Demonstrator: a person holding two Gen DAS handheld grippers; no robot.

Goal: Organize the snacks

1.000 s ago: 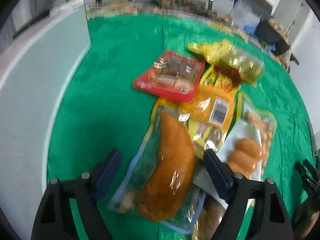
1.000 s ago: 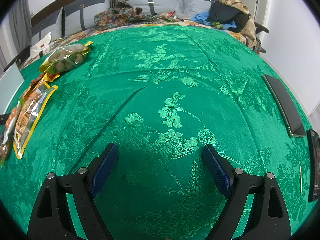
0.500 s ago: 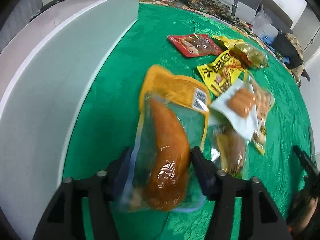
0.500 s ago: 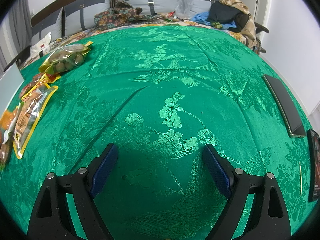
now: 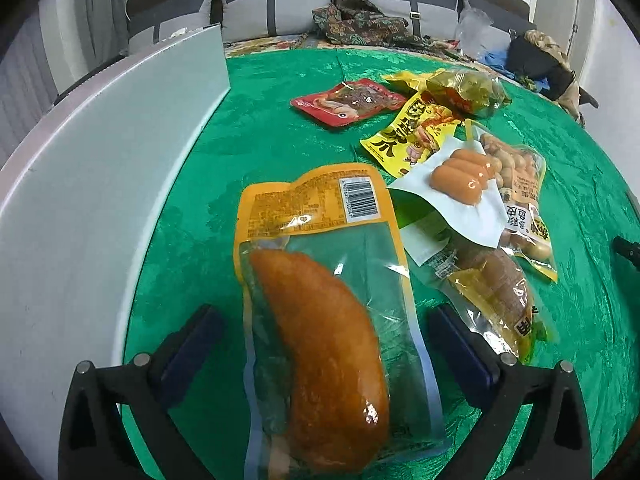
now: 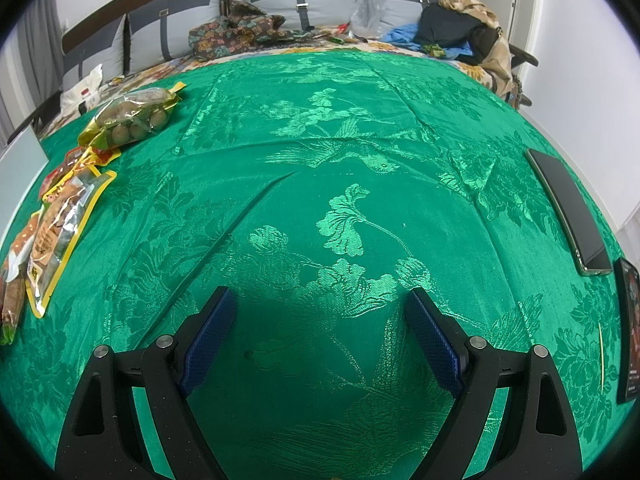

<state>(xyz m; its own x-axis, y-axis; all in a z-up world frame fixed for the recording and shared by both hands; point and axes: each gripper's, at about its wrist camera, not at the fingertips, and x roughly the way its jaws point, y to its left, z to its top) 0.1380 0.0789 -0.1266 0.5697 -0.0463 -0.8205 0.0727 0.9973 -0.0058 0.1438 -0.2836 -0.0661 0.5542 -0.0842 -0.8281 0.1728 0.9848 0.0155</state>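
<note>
Left gripper (image 5: 322, 344) is standing wide apart, jaws having just been opening; the orange snack pouch (image 5: 320, 300) is lying between them on the green tablecloth (image 5: 248, 128), pads not pressing it, so it is released. The pouch is sitting just beside the white box (image 5: 100, 168), apart from the rest of the pile. It is looking like a vacuum-sealed piece of meat in glossy film: probably fairly weighty for its size, firm in the bulging middle, floppy and slick at the flat sealed edges. Best hold is likely across the thick meat part, where the pads can bite; the film margins would likely slide or fold.

Other packs are lying to the right: a sausage pack (image 5: 460, 184) overlapping a brown snack pack (image 5: 492, 284), a yellow pouch (image 5: 412, 136), a red packet (image 5: 348, 102) and a bag of round snacks (image 5: 464, 86) further back.

Right gripper (image 6: 320, 336) is hovering over bare cloth with jaws spread, nothing between them. A phone (image 6: 568, 212) is lying at the far right edge.
</note>
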